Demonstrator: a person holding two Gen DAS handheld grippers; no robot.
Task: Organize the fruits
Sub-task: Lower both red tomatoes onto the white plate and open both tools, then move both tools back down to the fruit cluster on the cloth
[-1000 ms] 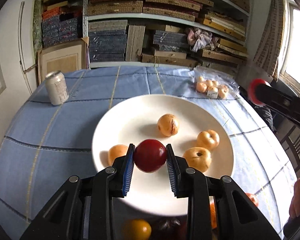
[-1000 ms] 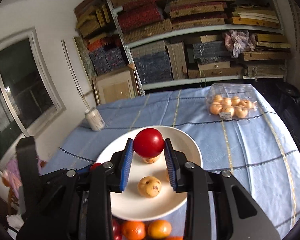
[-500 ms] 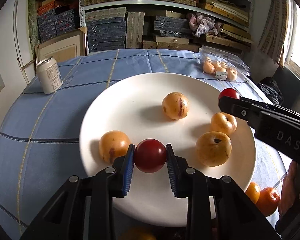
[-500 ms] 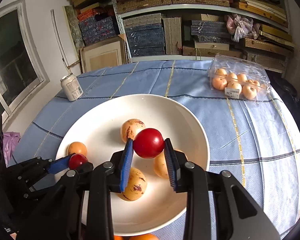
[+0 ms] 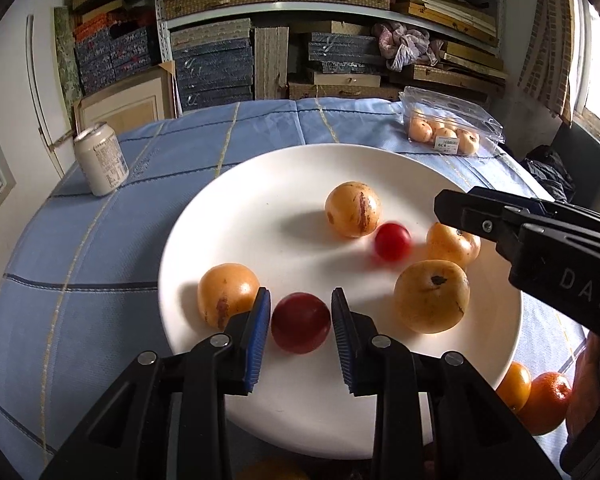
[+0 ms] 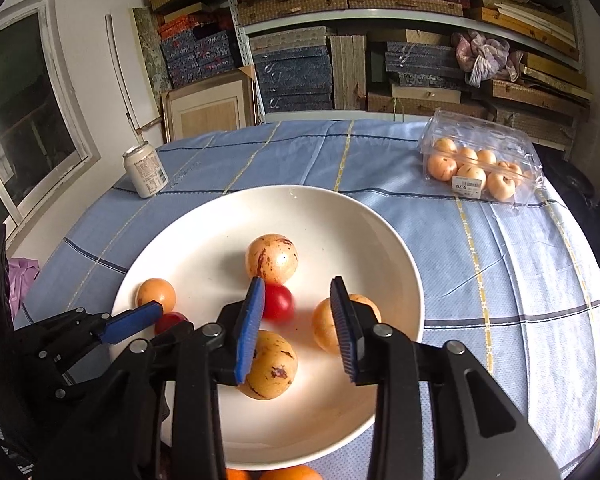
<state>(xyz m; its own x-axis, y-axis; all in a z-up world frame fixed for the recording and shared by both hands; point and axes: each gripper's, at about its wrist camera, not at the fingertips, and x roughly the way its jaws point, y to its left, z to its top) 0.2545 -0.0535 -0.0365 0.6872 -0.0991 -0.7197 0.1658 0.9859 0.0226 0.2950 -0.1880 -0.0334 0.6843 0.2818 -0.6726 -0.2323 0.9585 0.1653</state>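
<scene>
The left gripper (image 5: 300, 320) has its fingers parted around a dark red fruit (image 5: 300, 322) resting on the white plate (image 5: 228, 220). The right gripper (image 6: 298, 322) has just let go; its red fruit (image 6: 278, 303), blurred, lies on the plate among four orange-yellow fruits (image 5: 352, 209). A clear box (image 6: 480, 160) on the tabletop (image 6: 500, 260) holds more.

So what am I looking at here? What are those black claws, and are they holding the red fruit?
No robot: a person holds one two-finger gripper in each hand, and each carries a wide-angle camera looking along its fingers. One picture is from the left gripper, the other from the right gripper.

On the blue tablecloth sits a white plate with four yellow fruits. The left jaws have just been opening; its dark red fruit rests on the plate between the pads, apparently released. The right jaws have been opening too, and its small red fruit lies blurred on the plate, let go.

Also there: a drink can, a clear box of fruit, and oranges beside the plate.
</scene>
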